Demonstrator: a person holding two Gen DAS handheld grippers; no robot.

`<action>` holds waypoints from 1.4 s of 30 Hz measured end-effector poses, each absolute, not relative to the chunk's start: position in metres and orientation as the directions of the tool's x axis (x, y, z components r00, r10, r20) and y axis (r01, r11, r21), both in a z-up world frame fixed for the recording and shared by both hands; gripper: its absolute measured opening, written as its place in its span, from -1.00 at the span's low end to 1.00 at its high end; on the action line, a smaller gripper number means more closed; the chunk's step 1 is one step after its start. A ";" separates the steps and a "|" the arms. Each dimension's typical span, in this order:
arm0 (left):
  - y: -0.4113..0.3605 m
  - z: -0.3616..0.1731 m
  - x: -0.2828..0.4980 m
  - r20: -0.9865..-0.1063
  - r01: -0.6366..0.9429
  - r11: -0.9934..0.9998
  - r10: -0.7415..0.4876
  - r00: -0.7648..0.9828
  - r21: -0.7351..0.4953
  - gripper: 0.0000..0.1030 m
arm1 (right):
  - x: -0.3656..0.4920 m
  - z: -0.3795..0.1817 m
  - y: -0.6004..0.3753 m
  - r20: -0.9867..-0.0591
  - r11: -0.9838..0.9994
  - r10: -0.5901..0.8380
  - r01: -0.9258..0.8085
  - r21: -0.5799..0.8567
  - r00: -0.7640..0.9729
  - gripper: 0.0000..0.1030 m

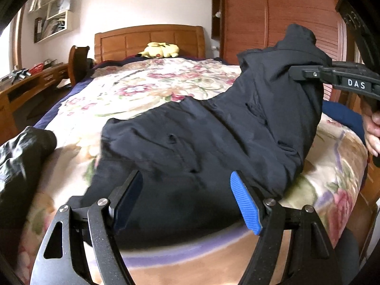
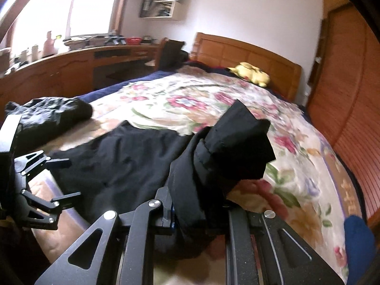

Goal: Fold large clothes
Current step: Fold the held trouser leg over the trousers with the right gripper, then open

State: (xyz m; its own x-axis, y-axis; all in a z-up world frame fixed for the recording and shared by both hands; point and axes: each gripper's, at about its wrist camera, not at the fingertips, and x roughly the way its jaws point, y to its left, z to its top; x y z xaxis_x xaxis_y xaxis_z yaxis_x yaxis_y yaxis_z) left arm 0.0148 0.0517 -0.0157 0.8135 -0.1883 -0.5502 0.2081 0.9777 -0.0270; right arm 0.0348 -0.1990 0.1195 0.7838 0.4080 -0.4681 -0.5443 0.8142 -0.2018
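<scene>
Left tongs point(image 1: 187, 201) gape empty over the black garment point(image 1: 190, 130); right tongs point(image 2: 199, 216) clench its raised edge, which could slip free if tugged.

My left gripper point(image 1: 186, 201) is matte black metal with curved arms pierced by triangular cutouts and round silver screws at the pivots; its pads point(image 1: 245, 204) are ribbed bright blue. My right gripper point(image 2: 198, 211) shares the black linkage and silver screws, with a white "DAS" label on its side. A dark blue sleeve point(image 2: 358, 235) covers my right arm.
</scene>
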 end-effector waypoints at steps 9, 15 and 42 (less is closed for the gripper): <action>0.086 -0.007 -0.003 -0.526 0.161 0.986 -0.155 0.836 -0.034 0.50 | 0.035 0.125 -0.155 -0.458 0.741 0.500 -0.637 -0.213 0.735 -0.71; 0.115 -0.002 -0.015 -0.513 0.104 0.994 -0.107 0.851 -0.036 0.50 | 0.042 0.124 -0.126 -0.469 0.699 0.546 -0.686 -0.201 0.694 -0.71; 0.187 0.001 -0.035 -0.496 -0.074 0.993 0.018 0.868 -0.094 0.50 | 0.051 0.137 -0.122 -0.486 0.587 0.656 -0.795 -0.153 0.578 0.30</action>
